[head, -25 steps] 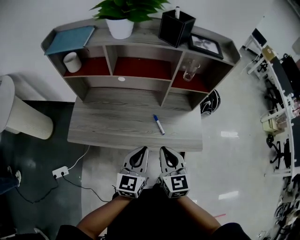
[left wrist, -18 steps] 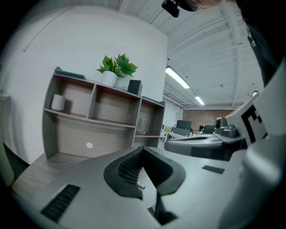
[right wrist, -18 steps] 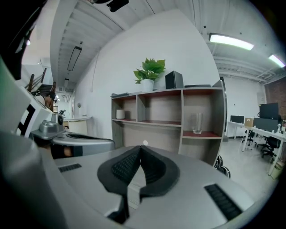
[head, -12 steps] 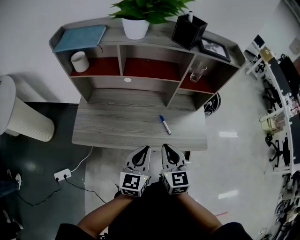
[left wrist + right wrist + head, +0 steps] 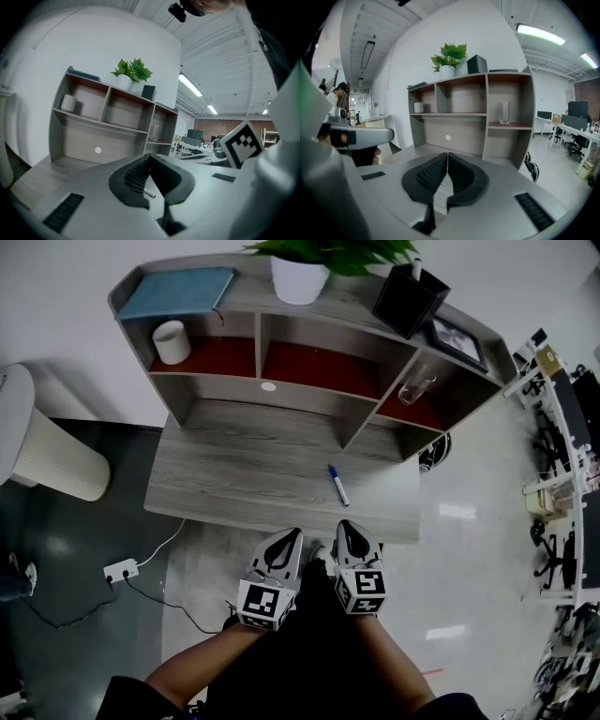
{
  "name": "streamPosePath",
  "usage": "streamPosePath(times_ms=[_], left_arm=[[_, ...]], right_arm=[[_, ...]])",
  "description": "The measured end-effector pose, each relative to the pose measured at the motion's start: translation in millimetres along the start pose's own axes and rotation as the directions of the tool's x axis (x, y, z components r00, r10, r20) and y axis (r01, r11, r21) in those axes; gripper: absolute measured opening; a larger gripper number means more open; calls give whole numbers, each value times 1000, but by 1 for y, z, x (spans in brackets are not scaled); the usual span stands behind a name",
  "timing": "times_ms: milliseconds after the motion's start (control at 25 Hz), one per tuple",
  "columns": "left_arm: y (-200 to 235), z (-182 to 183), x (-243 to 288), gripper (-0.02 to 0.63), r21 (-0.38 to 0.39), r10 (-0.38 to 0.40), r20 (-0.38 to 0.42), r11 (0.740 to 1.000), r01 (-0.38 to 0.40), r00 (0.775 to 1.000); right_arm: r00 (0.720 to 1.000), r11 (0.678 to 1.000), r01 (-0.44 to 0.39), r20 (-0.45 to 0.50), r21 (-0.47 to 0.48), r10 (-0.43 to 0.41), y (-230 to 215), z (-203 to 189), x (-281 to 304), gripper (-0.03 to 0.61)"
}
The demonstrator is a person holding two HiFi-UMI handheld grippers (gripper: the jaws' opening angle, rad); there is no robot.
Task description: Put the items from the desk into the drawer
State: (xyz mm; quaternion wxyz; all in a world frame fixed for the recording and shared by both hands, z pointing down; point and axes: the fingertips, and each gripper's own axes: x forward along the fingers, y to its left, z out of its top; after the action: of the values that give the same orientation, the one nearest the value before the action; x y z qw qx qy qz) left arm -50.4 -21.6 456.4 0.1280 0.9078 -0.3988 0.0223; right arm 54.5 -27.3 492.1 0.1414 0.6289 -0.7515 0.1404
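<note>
Expect a light, stiff, smooth marker pen (image 5: 338, 486), lying loose on the right front part of the desk (image 5: 225, 474), well ahead of left gripper (image 5: 290, 534) and right gripper (image 5: 346, 525), both pressed together on nothing; pinch squarely across mid-barrel to forestall rolling or slipping.

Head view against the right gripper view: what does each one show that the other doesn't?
Only the head view shows the pen lying on the desk and the power strip on the floor. Only the right gripper view shows the ceiling lights and the ridged inner faces of the right hand-held gripper, its jaws shut on nothing. Both show the shelf's plant, glass and white cup.
</note>
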Motion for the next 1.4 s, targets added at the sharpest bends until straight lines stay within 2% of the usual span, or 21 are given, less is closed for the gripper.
streamPosePath(times_ms=[80,280,480,800,1160,1400], left_arm=[[3,1,5,12,18,10,-6,1000,-10,1000],[6,-5,27,12,-4,43,-46,999,-43,998],[3,4,54,12,2,53,-35,999,-53,998],[9,3,87,12,-7,112,-46,994,-112,993],[15,2,111,12,-12,204,-66,979,-205,977],[25,0,116,12,-15,283,-75,958,-285,956]], right_arm=[[1000,1000,-8,-22,8,8,-10,-7,10,20],[996,999,-36,-87,-2,35,-34,-25,38,20],[989,999,-53,-139,-5,52,-52,-36,63,21],[974,996,-72,-219,-48,60,-84,-61,102,21],[938,986,-151,-324,-76,119,-110,-100,141,21],[903,974,-209,-399,-83,160,-117,-127,172,21]])
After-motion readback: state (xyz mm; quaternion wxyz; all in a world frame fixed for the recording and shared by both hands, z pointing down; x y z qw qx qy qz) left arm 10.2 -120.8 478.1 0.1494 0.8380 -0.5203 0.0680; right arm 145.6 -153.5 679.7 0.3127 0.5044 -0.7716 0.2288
